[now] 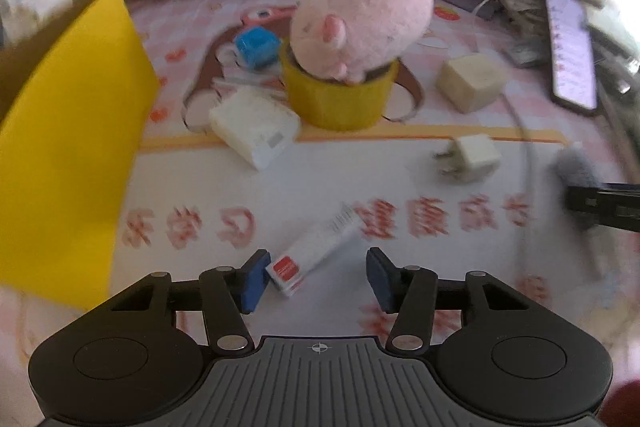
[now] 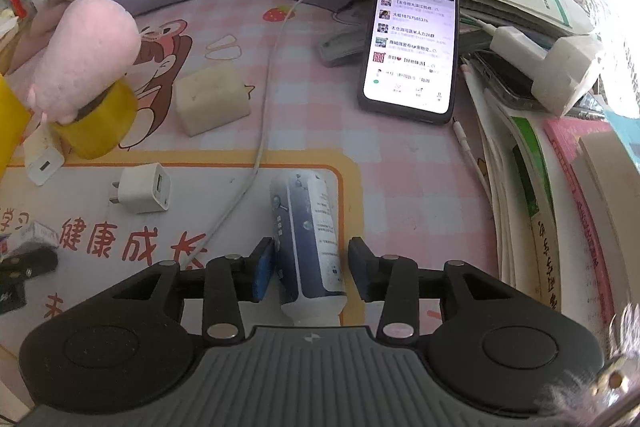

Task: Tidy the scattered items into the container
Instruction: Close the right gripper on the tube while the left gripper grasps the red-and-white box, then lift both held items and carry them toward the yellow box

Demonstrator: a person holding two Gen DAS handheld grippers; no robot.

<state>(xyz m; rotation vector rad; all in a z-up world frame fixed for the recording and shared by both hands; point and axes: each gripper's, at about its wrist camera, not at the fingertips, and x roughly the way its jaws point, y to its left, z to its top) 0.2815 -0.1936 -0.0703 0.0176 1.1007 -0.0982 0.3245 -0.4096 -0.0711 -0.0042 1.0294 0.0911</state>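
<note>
Left wrist view: the left gripper stands over a small red-and-white carton lying flat on the printed mat, near edge of the scene. The left pad touches the carton's red end; the right pad stands clear of it, so the jaws straddle the carton without clamping it. The yellow container rises at the left, its wall close to the gripper. Farther off lie a white power brick, a small white charger, and a yellow tape roll with a pink plush toy resting on it.

Judgement: the carton looks light and thin-walled; it would crush under hard pressure. Best taken across its short width near the middle, squarely, as it lies askew to the jaws.

Right wrist view: the right gripper has a blue-and-white tube between its pads, the left pad against it; the right pad shows a narrow gap, so I cannot tell if the grip is firm. The tube lies on the mat, near centre, beside a white cable. A lit phone sits far right.

Judgement: the tube is soft, smooth and likely slippery; hold at mid-body.
</note>
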